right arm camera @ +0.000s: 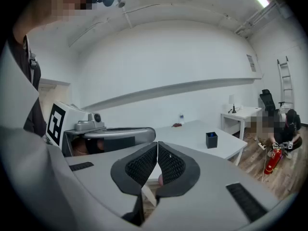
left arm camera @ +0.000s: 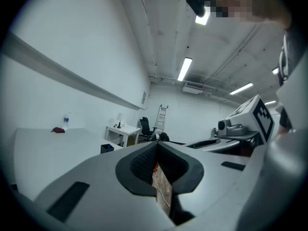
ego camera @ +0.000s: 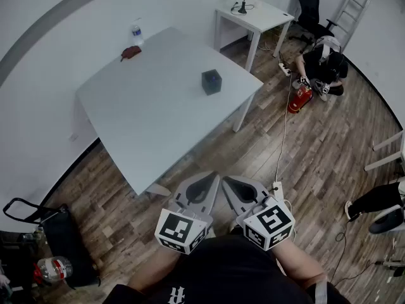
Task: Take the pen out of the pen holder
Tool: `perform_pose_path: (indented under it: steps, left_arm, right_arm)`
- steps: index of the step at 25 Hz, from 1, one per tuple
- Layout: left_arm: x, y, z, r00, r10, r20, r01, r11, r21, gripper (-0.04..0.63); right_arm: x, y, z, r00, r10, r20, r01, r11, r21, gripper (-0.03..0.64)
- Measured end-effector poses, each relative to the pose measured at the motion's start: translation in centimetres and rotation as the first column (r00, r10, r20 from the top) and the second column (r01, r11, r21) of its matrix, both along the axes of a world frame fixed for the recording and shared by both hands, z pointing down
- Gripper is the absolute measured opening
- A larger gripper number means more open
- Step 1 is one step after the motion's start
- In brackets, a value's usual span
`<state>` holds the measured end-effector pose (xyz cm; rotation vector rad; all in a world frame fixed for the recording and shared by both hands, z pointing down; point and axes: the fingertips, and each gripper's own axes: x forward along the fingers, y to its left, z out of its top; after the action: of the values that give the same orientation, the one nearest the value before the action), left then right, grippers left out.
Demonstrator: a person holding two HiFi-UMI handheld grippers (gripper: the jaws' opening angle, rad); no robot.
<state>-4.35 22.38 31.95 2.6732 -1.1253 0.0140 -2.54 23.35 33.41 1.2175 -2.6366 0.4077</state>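
A small dark square pen holder [ego camera: 211, 81] stands on the white table [ego camera: 158, 106], near its right edge. Something blue shows in its top; I cannot make out a pen. The holder is also small in the left gripper view [left arm camera: 107, 148] and the right gripper view [right arm camera: 211, 139]. My left gripper [ego camera: 209, 178] and right gripper [ego camera: 226, 181] are held side by side close to my body. They are over the wooden floor, short of the table's near corner. Both are shut with nothing between the pads [left arm camera: 144, 162] [right arm camera: 169, 163].
A water bottle [ego camera: 137, 32] and a small reddish object [ego camera: 131, 52] lie at the table's far side. Beyond stands a small white desk [ego camera: 253, 14] with a lamp. A person [ego camera: 323, 65] crouches by a red extinguisher [ego camera: 300, 99]. A cable [ego camera: 281, 138] crosses the floor; a black bag [ego camera: 57, 233] sits left.
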Motion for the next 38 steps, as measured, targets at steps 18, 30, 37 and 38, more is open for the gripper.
perform_pose_path:
  steps: [18,30,37,38]
  left_arm:
    - [0.1,-5.2,1.0,0.999,-0.033,0.023,0.033,0.999,-0.012,0.006]
    - [2.6,-16.1,1.6,0.991,-0.126,0.043,0.128,0.991,-0.038,0.006]
    - [3.1,-21.4,2.0,0.979,-0.19,0.08,0.194,0.98,-0.045,0.006]
    - [3.2,-22.0,2.1,0.978,-0.19,0.087,0.194,0.98,-0.047,0.006]
  right_arm:
    - [0.0,-5.4,1.4,1.0,-0.022,0.001,0.022,1.0,-0.01,0.015]
    - [2.5,-15.9,2.4,0.994,-0.107,-0.008,0.107,0.994,-0.027,0.015]
    - [3.1,-19.9,3.0,0.986,-0.168,-0.001,0.168,0.985,-0.041,0.015]
    - [3.2,-20.3,3.0,0.986,-0.169,0.002,0.169,0.985,-0.042,0.015]
